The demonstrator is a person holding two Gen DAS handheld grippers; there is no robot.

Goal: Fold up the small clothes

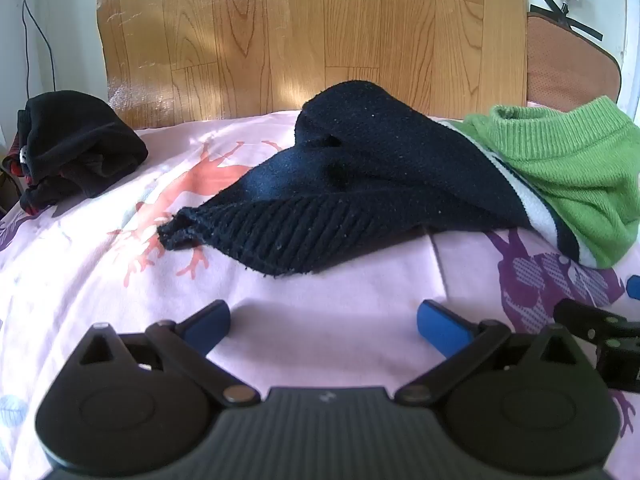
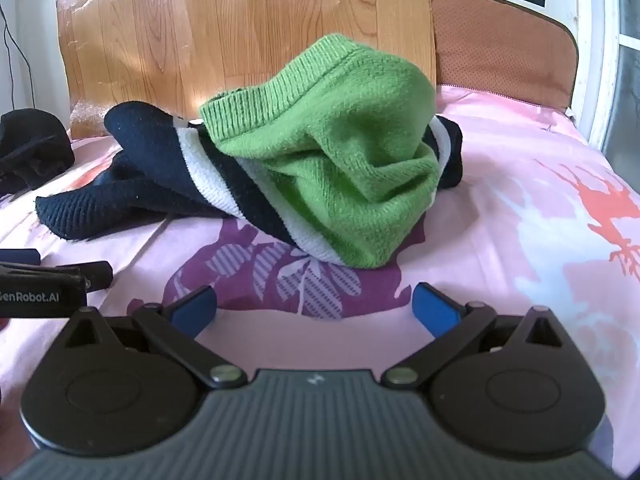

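One small knitted sweater (image 2: 320, 160), crumpled in a loose heap on a pink bedsheet (image 1: 340, 300) printed with coral and purple animal figures; not yet folded. Colours: a green body with a ribbed collar or hem standing up at the top, white and navy stripes below it, and a navy part with a ribbed edge trailing out flat toward 9 o'clock in the right wrist view. In the left wrist view the same sweater (image 1: 380, 184) fills the centre and runs to 3 o'clock, navy portion nearest, its ribbed edge lying on the sheet at about 8 o'clock of the heap, green portion at the far right. One dark garment (image 1: 76, 148), black with a glimpse of red, bunched at 9 o'clock in the left wrist view, well apart from the sweater; whether it is folded cannot be told. Behind the bed, a wood-grain panel (image 1: 312, 28) at 12 o'clock and a brown padded headboard (image 2: 504, 44) at 2 o'clock. Left gripper (image 1: 323, 322): blue-tipped fingers spread wide, nothing between them, bare sheet beneath, near the navy ribbed edge but not touching it. Right gripper (image 2: 314, 308): fingers likewise spread wide, empty, over the purple print just in front of the green part, not touching it. Part of the left gripper appears at 9 o'clock in the right wrist view, beside the right one.
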